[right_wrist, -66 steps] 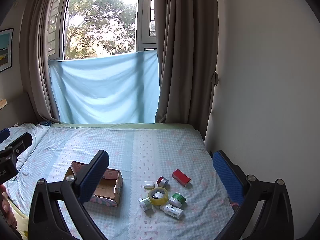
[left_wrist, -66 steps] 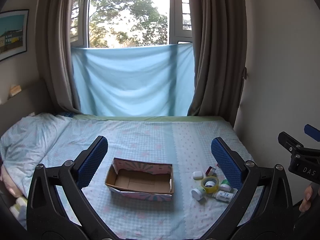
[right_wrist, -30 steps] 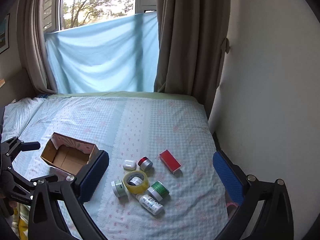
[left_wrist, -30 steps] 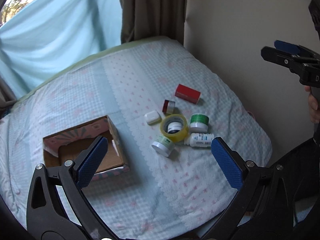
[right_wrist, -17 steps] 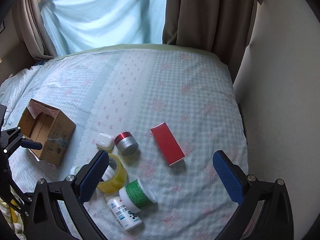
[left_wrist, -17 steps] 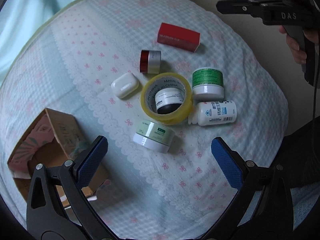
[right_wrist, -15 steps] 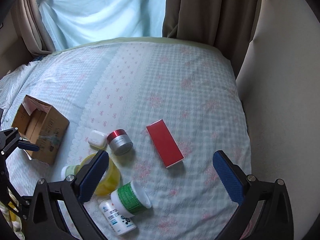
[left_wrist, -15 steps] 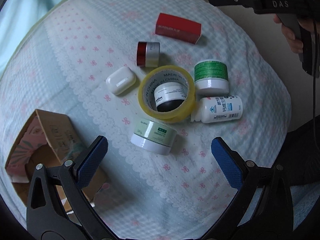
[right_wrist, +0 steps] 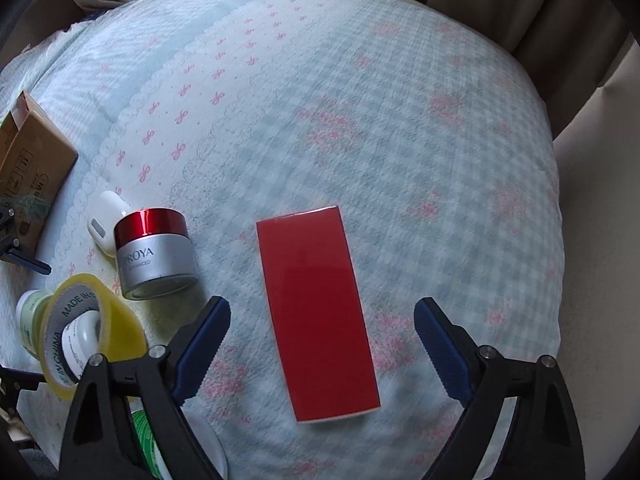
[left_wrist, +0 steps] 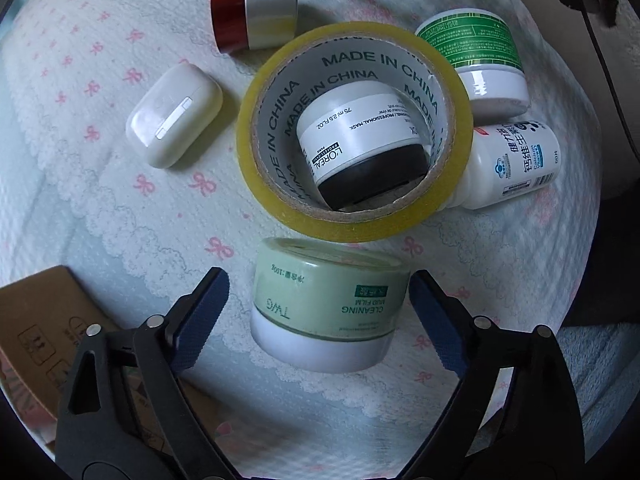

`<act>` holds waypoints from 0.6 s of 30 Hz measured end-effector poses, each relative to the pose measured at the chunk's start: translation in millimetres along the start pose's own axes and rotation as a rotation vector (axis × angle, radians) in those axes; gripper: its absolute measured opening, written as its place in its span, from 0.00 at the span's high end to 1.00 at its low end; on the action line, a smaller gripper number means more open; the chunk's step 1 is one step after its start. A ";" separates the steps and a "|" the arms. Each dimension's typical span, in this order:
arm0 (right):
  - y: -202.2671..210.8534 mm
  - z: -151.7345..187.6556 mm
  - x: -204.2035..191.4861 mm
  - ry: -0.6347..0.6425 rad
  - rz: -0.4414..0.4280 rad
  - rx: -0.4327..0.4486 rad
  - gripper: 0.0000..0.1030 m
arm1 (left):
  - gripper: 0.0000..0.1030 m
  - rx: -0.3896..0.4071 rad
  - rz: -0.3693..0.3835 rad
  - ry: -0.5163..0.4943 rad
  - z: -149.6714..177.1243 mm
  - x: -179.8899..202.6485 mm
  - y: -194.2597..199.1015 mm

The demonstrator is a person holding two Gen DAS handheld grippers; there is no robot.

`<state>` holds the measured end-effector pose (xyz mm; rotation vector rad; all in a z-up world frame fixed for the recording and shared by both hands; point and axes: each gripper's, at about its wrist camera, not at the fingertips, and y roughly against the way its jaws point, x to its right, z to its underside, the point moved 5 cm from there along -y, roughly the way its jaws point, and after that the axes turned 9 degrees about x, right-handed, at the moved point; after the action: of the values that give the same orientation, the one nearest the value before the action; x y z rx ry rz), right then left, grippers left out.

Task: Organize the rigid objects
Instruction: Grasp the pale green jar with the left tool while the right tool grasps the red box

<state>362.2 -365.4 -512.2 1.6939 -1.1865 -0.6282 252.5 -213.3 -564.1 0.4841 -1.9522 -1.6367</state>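
My left gripper [left_wrist: 318,304] is open, its blue pads on either side of a pale green jar [left_wrist: 328,306] lying on the bed, not touching it. Beyond it lies a yellow tape roll [left_wrist: 280,184] with a white and black jar [left_wrist: 360,144] inside. Around them are a white case [left_wrist: 174,114], a red and silver jar [left_wrist: 254,10], a green-labelled jar [left_wrist: 476,54] and a white bottle [left_wrist: 512,164]. My right gripper [right_wrist: 322,334] is open, straddling the near half of a flat red box [right_wrist: 316,312].
A cardboard box [left_wrist: 44,320] sits at the lower left of the left wrist view and shows in the right wrist view [right_wrist: 28,164] at the left edge. The bed [right_wrist: 400,120] stretches beyond the red box. Brown curtains [right_wrist: 520,8] hang at the far right.
Both grippers have dropped close to the bed. The left one came down around the pale green jar. The right one came down over the red box.
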 end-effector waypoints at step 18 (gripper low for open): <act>-13.8 -1.7 -18.7 0.088 0.060 -0.095 0.62 | 0.32 0.018 0.019 0.037 -6.2 5.6 6.0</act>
<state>362.0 -346.5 -525.8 1.5847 -1.1236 -0.5596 252.3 -220.3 -556.6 0.4973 -1.9404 -1.5886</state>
